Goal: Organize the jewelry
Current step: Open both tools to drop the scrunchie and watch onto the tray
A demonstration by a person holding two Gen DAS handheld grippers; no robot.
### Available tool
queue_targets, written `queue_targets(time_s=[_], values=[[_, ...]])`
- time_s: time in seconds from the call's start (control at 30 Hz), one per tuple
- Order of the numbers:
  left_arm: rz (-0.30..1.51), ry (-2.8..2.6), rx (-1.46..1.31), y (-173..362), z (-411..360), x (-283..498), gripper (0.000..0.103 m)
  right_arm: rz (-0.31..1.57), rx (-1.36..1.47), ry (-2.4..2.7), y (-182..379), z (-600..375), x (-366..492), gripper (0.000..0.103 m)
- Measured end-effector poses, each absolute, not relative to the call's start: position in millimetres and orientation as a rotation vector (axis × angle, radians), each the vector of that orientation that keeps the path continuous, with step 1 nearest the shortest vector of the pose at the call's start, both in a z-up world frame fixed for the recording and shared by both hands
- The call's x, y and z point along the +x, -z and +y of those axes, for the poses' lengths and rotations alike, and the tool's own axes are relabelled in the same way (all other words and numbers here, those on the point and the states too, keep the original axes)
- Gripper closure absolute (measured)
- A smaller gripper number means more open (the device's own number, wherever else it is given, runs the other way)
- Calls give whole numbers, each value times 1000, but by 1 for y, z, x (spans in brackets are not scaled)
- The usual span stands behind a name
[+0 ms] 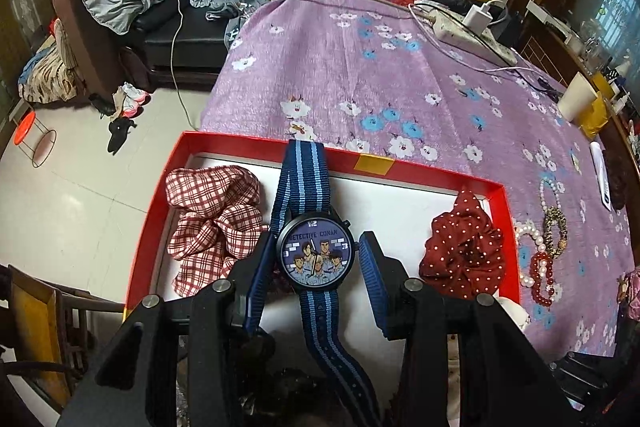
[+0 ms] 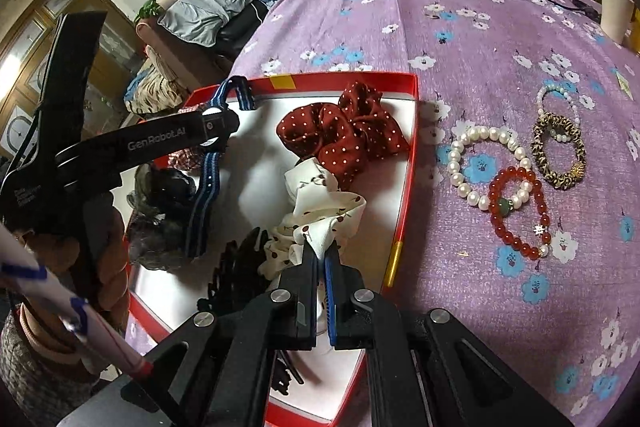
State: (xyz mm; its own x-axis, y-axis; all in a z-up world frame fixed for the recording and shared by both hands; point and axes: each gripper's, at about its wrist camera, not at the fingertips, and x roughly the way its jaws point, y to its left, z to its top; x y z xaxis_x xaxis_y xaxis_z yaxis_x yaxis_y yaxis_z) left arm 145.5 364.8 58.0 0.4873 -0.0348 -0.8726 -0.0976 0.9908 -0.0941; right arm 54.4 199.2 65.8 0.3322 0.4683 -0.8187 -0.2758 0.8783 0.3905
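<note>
Over the red tray (image 1: pixel 496 195) on the desk, left view: left tool (image 1: pixel 316 267) clamped on the watch (image 1: pixel 318 255) by its case, strap dangling above the tray floor between the plaid scrunchie (image 1: pixel 212 223) and the red dotted scrunchie (image 1: pixel 460 251). Risk: the round case may slip or twist out of the pads.

Right view: right tool (image 2: pixel 320 259) pinched together on the cherry scrunchie (image 2: pixel 316 211), low in the tray. Bracelets (image 2: pixel 516 163) lie on the desk outside. Risk: loose fabric may snag the black clip (image 2: pixel 236 267) beside it, or the two tools may bump.
</note>
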Motion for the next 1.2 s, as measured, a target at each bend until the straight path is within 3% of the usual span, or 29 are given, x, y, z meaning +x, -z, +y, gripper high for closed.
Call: queue_targets(time_s=[0.67, 0.93, 1.07, 1.2], values=[[1036, -46, -177, -70, 370, 139, 61, 1131, 143, -483, -64, 206, 51, 96], [1007, -37, -213, -91, 373, 125, 55, 1130, 129, -499, -67, 206, 41, 96], [967, -50, -222, -116, 377, 106, 55, 1101, 153, -504, -80, 200, 35, 80], [908, -94, -219, -146, 382, 77, 46, 1055, 171, -515, -102, 187, 27, 80]])
